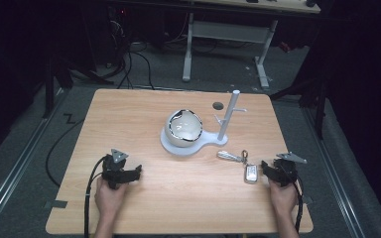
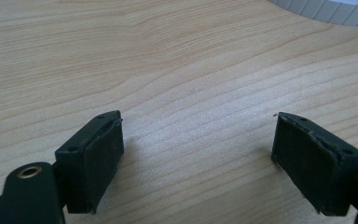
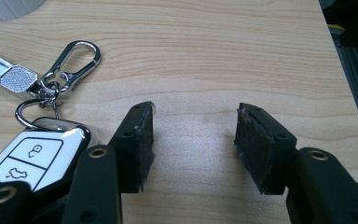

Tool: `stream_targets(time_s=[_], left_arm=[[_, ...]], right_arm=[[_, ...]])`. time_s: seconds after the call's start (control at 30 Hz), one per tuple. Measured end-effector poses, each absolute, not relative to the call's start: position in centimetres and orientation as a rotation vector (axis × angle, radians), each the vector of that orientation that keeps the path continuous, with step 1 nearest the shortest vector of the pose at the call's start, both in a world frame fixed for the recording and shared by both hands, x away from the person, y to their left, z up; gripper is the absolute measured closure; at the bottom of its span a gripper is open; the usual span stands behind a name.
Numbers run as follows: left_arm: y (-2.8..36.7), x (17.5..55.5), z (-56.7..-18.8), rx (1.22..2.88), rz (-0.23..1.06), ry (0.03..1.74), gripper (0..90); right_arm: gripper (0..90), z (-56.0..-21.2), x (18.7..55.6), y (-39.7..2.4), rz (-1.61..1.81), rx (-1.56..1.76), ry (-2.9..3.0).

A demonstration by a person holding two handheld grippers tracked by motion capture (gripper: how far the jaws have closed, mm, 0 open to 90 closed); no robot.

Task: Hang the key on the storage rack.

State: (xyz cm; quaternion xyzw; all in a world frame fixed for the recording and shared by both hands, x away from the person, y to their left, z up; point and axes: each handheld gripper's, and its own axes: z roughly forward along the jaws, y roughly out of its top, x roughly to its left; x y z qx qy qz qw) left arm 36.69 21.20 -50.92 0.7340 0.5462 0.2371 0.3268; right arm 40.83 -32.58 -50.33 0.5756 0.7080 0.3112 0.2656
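A white car key fob [image 1: 250, 173] [image 3: 30, 156] lies on the wooden table with a silver carabiner [image 3: 72, 60] and a metal strap tag [image 1: 229, 156] [image 3: 4, 72] on its ring. My right gripper [image 1: 270, 168] [image 3: 193, 140] rests open just right of the fob, nothing between its jaws. My left gripper [image 1: 131, 173] [image 2: 198, 154] sits open near the table's front left over bare wood. A white stand [image 1: 178, 147] carries a round bowl [image 1: 183, 126] and an upright post with pegs [image 1: 229, 116].
The table's right edge [image 3: 328, 42] runs close to my right gripper, with a dark floor rail beyond. A small dark hole [image 1: 218, 105] sits in the tabletop behind the stand. The stand's ribbed rim [image 2: 326, 9] shows far ahead of my left gripper.
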Motion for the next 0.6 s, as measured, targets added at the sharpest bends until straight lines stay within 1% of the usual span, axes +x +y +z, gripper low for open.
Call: stream_targets(time_s=[0.6], left_arm=[[21.21, 36.69, -50.92, 1.922, 0.620, 1.431, 17.0]], right_arm=[[46.2, -50.31, 40.75, -32.46, 0.842, 1.555, 1.919]])
